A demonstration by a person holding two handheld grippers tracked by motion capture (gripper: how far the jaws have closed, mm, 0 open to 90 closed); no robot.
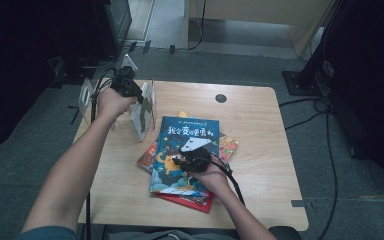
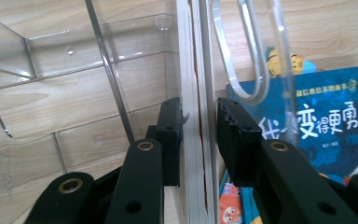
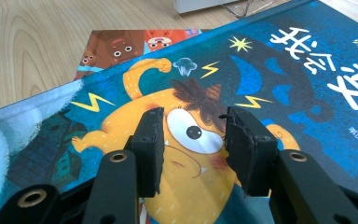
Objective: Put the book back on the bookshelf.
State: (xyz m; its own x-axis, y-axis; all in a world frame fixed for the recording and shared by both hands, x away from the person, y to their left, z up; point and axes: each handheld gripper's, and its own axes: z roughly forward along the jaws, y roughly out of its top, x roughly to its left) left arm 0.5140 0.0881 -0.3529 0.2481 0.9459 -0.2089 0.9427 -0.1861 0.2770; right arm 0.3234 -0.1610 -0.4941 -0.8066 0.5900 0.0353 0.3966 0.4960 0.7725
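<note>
A thin white book (image 1: 144,112) stands upright in a clear acrylic rack (image 1: 86,95) at the table's back left. My left gripper (image 1: 132,90) is at its top edge. In the left gripper view the jaws (image 2: 199,109) close on the book's page edge (image 2: 191,70) beside a clear divider (image 2: 256,56). A blue picture book (image 1: 190,132) with an orange monster lies on top of a flat stack mid-table. My right gripper (image 1: 180,160) hovers just over its cover (image 3: 284,70), open (image 3: 193,119), with nothing between the fingers.
Under the blue book lie a red book (image 1: 195,202) and a brown-covered one (image 3: 116,46), fanned out. The wooden table (image 1: 260,165) has bare room right of the stack. Cables trail off the right edge, and dark equipment stands behind.
</note>
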